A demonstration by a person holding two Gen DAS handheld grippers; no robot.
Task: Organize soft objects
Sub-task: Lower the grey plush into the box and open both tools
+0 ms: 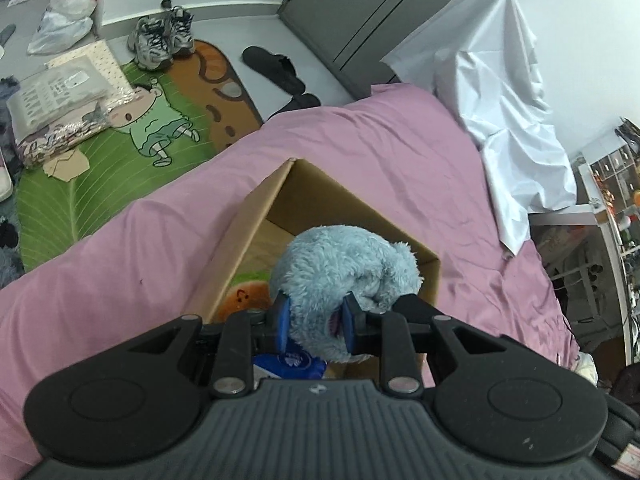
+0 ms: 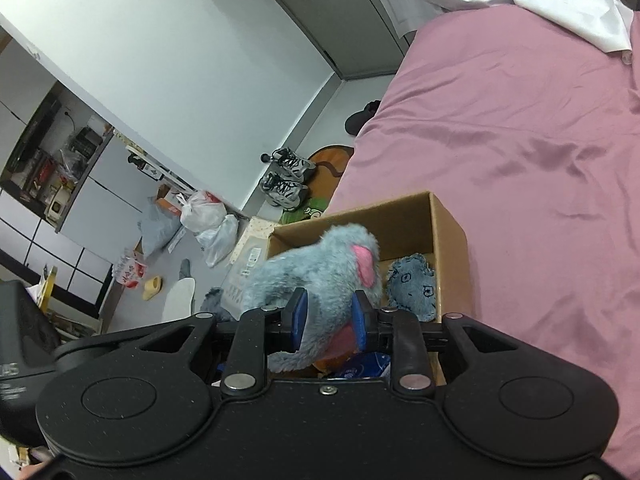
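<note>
Holding one blue-grey plush toy (image 1: 340,268) over one open cardboard box (image 1: 256,232) on the pink bed (image 1: 400,148): left claw (image 1: 316,322) and right claw (image 2: 330,322), both clamped on its fur. Inside the box: one blue patchwork soft toy (image 2: 412,284), one orange soft toy (image 1: 244,296). On the floor: two sneakers (image 1: 160,38).

A bed with a smooth pink sheet (image 1: 380,152) carries an open brown cardboard box (image 1: 344,204) near its edge. A crumpled white cloth (image 1: 508,112) drapes over the bed's far end, well apart from the cardboard box.
</note>
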